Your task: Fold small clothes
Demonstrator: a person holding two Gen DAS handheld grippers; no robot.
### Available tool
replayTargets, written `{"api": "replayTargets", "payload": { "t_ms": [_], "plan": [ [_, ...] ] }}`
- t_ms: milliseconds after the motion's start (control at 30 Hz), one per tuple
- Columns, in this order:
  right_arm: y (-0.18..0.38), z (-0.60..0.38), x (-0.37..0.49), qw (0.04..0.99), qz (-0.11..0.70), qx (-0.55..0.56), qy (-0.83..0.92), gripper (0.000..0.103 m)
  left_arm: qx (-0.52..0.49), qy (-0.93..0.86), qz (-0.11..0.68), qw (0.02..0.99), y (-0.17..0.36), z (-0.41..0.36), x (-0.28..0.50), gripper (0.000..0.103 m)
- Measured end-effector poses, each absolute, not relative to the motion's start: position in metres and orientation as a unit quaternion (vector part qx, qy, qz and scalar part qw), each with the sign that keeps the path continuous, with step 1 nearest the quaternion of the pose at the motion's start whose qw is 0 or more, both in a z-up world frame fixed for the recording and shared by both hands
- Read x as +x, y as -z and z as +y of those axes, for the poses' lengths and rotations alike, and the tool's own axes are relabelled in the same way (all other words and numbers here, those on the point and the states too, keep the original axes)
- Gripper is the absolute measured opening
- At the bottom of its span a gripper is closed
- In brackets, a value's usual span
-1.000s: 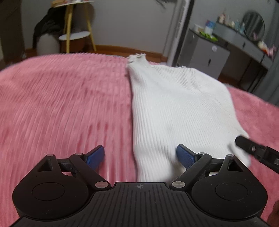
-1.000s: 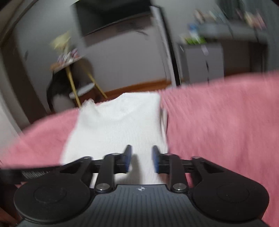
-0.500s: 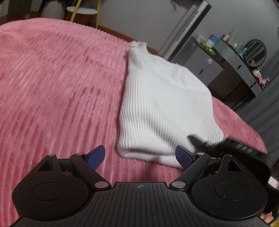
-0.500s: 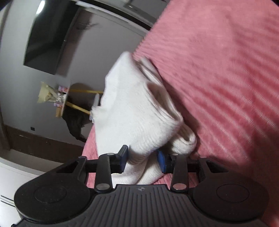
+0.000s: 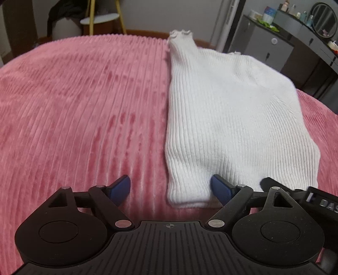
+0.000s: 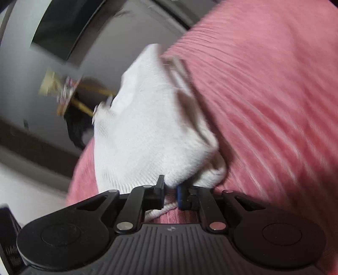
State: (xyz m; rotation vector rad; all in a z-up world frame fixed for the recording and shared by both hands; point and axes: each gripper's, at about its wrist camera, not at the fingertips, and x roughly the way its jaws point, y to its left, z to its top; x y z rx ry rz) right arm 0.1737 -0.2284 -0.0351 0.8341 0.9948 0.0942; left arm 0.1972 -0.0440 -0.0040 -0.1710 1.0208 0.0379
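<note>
A white ribbed sweater (image 5: pixel 228 110) lies flat on the pink corduroy bedspread (image 5: pixel 74 105), neck at the far end. My left gripper (image 5: pixel 170 187) hangs open just over its near left corner; the right blue pad (image 5: pixel 219 188) is over the knit and the left pad over bare bedspread. In the right wrist view, which is rolled sideways, my right gripper (image 6: pixel 171 192) is shut on the near right hem of the sweater (image 6: pixel 147 131), and the fabric bunches up ahead of the fingers. The right gripper's black frame (image 5: pixel 316 198) shows at the left view's lower right.
Beyond the bed's far edge stand a round white stool with yellow legs (image 5: pixel 99 18) and dark clothes (image 5: pixel 61 12). A grey dresser with a round mirror (image 5: pixel 295 42) lines the back right. A wide stretch of bedspread lies left of the sweater.
My right gripper rolled, dropped to the sweater's near right hem and closed on it, bunching the knit. My left gripper sank closer to the near left corner and stayed open.
</note>
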Motion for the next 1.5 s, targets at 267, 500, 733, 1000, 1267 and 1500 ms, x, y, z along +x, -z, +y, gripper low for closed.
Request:
{"api": "replayTargets", "payload": {
  "t_ms": [267,500,733,1000,1267,1500],
  "plan": [
    [-0.032,-0.212,0.153,0.882,0.417,0.217,-0.033,0.041,-0.072,-0.025,0.488,0.87,-0.003,-0.043,0.179,0.095],
    [0.006,-0.229,0.161,0.872,0.464,0.153,0.022,0.048,-0.02,-0.024,0.476,0.879,-0.022,-0.049,0.149,0.097],
    [-0.035,-0.222,0.135,0.887,0.446,0.119,0.02,0.099,-0.026,-0.029,0.473,0.88,-0.038,-0.045,0.125,0.102],
    [-0.059,-0.202,0.11,0.872,0.486,0.058,0.017,0.099,0.015,-0.03,0.472,0.881,-0.051,-0.053,0.105,0.102],
    [-0.086,-0.19,0.107,0.873,0.487,0.03,0.011,0.099,0.023,-0.033,0.454,0.89,-0.072,-0.049,0.097,0.102],
    [-0.096,-0.184,0.104,0.873,0.487,0.007,0.015,0.099,0.026,-0.036,0.457,0.889,-0.071,-0.049,0.096,0.102]
  ]
}}
